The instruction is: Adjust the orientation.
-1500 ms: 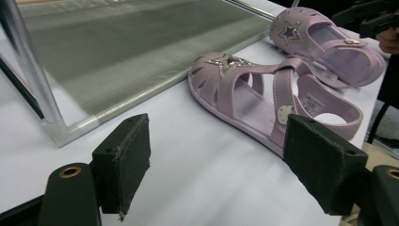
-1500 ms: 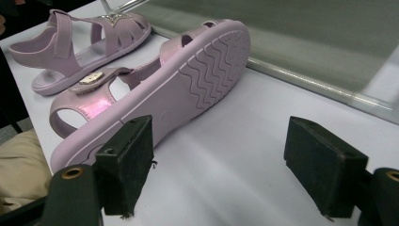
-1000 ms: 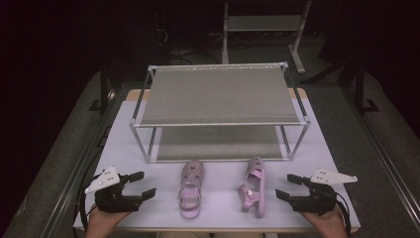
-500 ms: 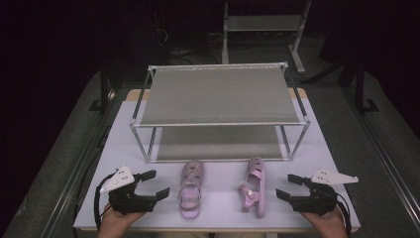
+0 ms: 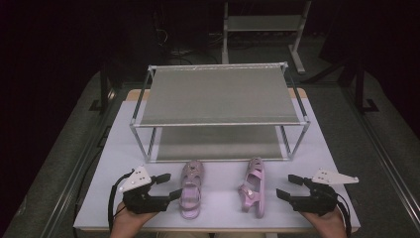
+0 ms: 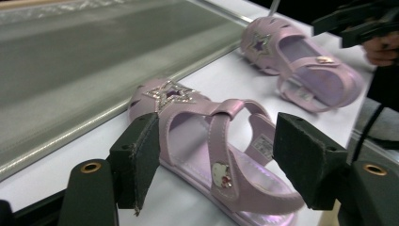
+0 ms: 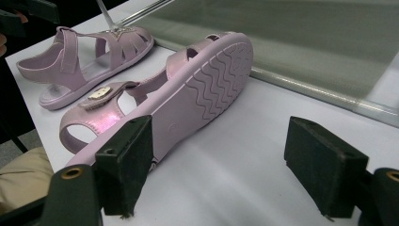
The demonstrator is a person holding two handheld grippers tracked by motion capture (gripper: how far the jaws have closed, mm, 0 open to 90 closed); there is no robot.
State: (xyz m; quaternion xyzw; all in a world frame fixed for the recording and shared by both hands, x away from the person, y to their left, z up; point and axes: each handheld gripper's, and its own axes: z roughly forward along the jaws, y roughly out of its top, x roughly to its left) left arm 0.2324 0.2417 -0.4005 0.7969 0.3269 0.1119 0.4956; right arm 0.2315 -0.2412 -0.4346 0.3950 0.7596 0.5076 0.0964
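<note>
Two pink sandals lie on the white table in front of a rack. The left sandal (image 5: pixel 190 188) (image 6: pixel 226 155) stands upright on its sole. My left gripper (image 5: pixel 172 186) (image 6: pixel 221 160) is at its side with the sandal's middle between the jaws. The jaws have just been closing; the pads stand apart and do not press on it. The right sandal (image 5: pixel 252 187) (image 7: pixel 188 94) lies tipped on its side, sole toward my right gripper (image 5: pixel 286 187) (image 7: pixel 225 165). That gripper is open a little to the sandal's right, one pad close by the heel.
A two-tier metal rack (image 5: pixel 218 94) (image 6: pixel 94 61) (image 7: pixel 306 42) stands behind the sandals, both shelves bare. The white table (image 5: pixel 346 148) has free room left and right of the rack. The table's near edge is just behind my hands.
My left gripper has moved right, up to the left sandal, and its jaws have narrowed a little around it. The right gripper and both sandals have stayed in place.
</note>
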